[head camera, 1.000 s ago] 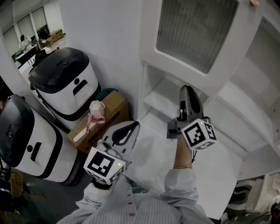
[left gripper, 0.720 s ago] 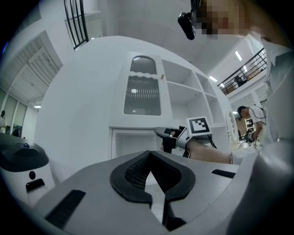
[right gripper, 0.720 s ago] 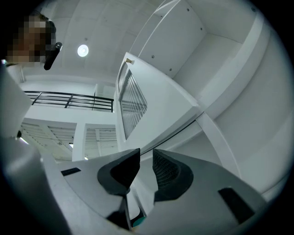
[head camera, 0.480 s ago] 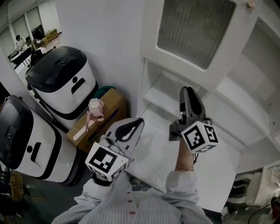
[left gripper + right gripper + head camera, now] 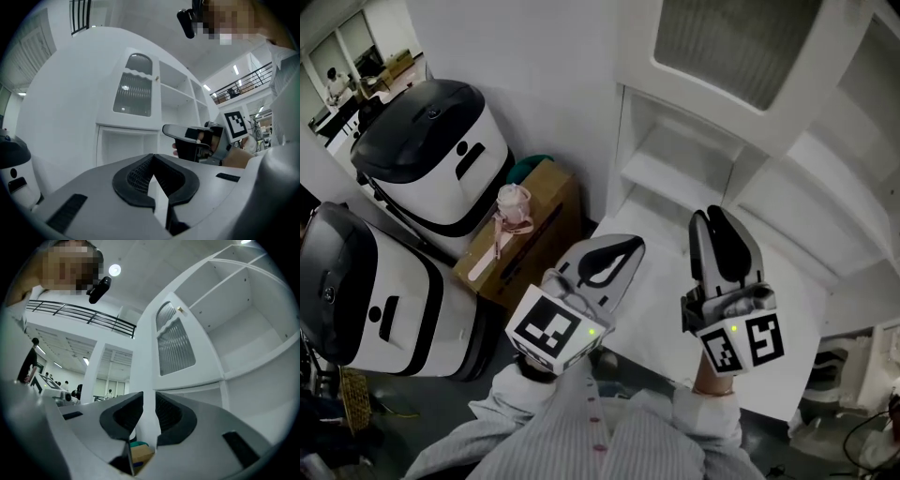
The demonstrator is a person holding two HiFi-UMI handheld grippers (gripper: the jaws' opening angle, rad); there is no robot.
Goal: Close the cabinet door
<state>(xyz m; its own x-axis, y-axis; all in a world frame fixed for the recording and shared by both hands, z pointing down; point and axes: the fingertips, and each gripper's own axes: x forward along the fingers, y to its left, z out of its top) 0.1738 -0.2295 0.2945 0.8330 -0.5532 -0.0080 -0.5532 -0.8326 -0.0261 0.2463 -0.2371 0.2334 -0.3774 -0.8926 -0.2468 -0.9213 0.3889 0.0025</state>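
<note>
Right tool [image 5: 149, 395], lower centre of frame: jaws slightly apart, with a narrow gap and nothing in it. Beyond it, at centre, is the white cabinet door [image 5: 176, 348] with a ribbed pane and a small knob [image 5: 179, 309]; bare shelves [image 5: 243, 310] fill the right. A brown box [image 5: 142, 454] shows low between the jaw bases.

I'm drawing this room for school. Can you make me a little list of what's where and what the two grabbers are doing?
Door: white cabinet door with ribbed glass pane, standing open
Left gripper: jaws shut, nothing held
Right gripper: jaws slightly apart, nothing between them, not touching the door
Beside cabinet: brown cardboard box
Far left: two white machines with black tops
</note>
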